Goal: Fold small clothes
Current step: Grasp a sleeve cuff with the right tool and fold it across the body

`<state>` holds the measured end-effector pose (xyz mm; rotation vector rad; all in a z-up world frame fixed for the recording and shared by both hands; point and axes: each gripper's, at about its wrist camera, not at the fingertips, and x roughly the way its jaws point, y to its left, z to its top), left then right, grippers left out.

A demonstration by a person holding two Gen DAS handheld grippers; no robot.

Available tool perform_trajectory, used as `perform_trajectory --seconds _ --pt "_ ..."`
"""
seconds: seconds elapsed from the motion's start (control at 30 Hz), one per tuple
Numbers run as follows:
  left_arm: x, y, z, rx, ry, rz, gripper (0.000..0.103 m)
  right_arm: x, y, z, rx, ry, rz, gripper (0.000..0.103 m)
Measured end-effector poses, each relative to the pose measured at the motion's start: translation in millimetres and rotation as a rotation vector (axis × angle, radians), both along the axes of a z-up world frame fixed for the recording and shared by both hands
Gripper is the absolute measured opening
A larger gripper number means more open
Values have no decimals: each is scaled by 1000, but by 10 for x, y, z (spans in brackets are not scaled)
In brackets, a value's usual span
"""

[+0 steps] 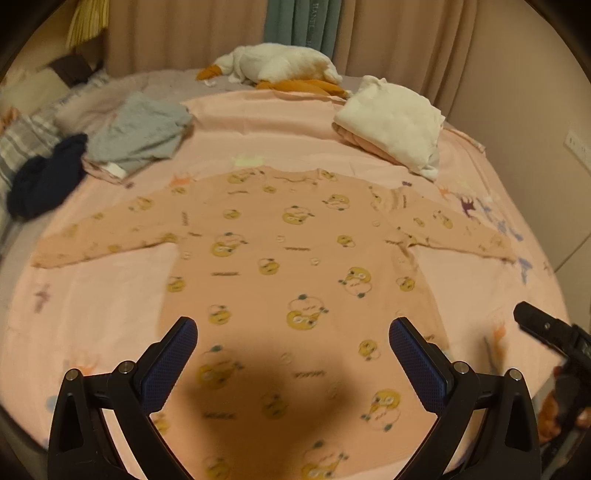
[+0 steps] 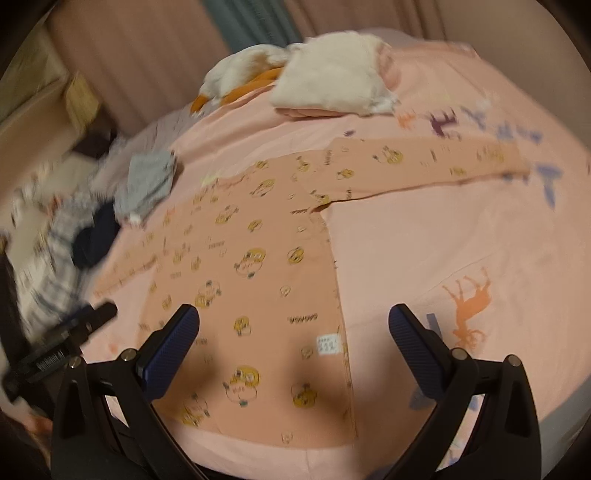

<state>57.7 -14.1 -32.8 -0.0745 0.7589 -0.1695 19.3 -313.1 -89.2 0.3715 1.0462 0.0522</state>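
Note:
A small peach long-sleeved top [image 1: 280, 258] printed with yellow cartoon faces lies spread flat on the pink sheet [image 1: 92, 295], both sleeves stretched out sideways. My left gripper [image 1: 293, 332] hovers open above its lower middle, nothing between the fingers. The right wrist view shows the same top [image 2: 258, 258] from its right side, with a white label near the hem. My right gripper [image 2: 293, 321] is open over the top's right edge and the bare sheet [image 2: 443, 240]. The right gripper's tip [image 1: 532, 317] shows at the left view's right edge.
A grey garment [image 1: 136, 129] and a dark navy one [image 1: 48, 173] lie at the back left. A folded white and pink stack [image 1: 391, 122] sits at the back right, behind it a white and orange plush toy [image 1: 280, 66]. Curtains [image 1: 184, 33] hang behind the bed.

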Motion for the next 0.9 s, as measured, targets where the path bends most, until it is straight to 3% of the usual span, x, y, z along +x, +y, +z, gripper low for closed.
perform_trajectory --seconds 0.13,0.3,0.47,0.63,0.83,0.87,0.9 --pt "228 5 -128 -143 81 -18 103 102 -455 -199 68 -17 -146 99" --pt "525 -31 -305 -218 163 -44 103 369 -1040 -466 221 -109 -297 90" --pt "768 0 -452 -299 195 -16 103 666 -1671 -725 293 -145 -460 79" --pt "973 40 -555 -284 219 21 103 938 -2201 -887 350 -174 -589 73" --pt "1197 85 -688 -272 266 49 103 1224 -2563 -1011 463 -248 -666 62" --pt "1219 91 -708 -269 276 49 103 1262 -2602 -1042 474 -254 -675 56" --pt "1236 100 -728 -262 282 53 103 1324 -2632 -1074 487 -257 -692 44"
